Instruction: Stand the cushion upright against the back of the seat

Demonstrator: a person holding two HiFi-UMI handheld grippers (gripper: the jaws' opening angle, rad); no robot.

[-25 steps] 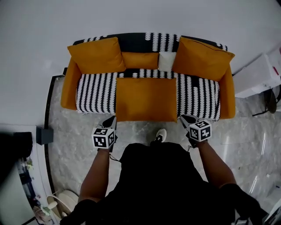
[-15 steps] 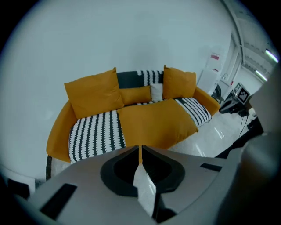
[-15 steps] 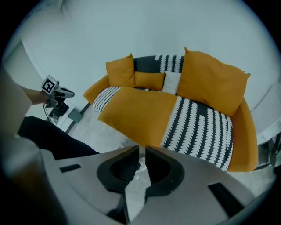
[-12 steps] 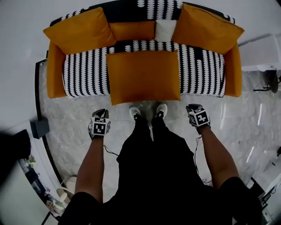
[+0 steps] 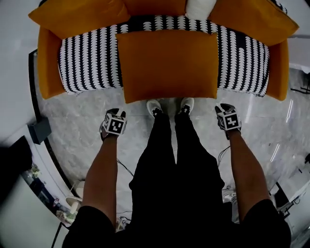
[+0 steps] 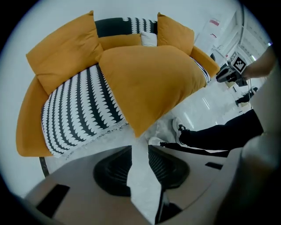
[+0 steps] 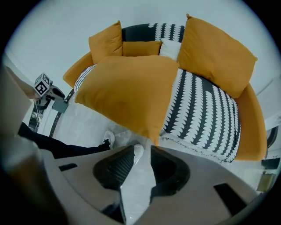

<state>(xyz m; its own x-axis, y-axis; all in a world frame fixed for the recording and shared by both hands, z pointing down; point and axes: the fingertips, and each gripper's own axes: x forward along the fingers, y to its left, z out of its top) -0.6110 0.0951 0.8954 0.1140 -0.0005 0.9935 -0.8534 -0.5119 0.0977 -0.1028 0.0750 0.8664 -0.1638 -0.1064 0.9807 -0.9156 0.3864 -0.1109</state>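
Observation:
A large orange cushion (image 5: 167,65) lies flat on the striped seat of the sofa (image 5: 89,60), its front edge hanging over the seat's front. My left gripper (image 5: 110,127) hangs beside my left leg, pointing down at the floor, short of the cushion's front left corner. My right gripper (image 5: 226,121) hangs the same way off the front right corner. Both sets of jaws have just been opening and stand apart with only floor between them, in the left gripper view (image 6: 139,151) and in the right gripper view (image 7: 142,154). The cushion (image 6: 145,83) (image 7: 131,92) fills both views' middle.
Against the sofa's back lean orange cushions at left (image 5: 77,14) and right (image 5: 256,19), with a small white cushion (image 5: 199,7) between. Orange arms (image 5: 48,63) close each end. My shoes (image 5: 155,107) stand at the sofa's front. A dark box (image 5: 39,131) sits left.
Both grippers have dropped from the cushion's front corners down to beside my legs, and their jaws have opened. The view has tipped down, so the sofa sits higher in frame. The cushion lies as before.

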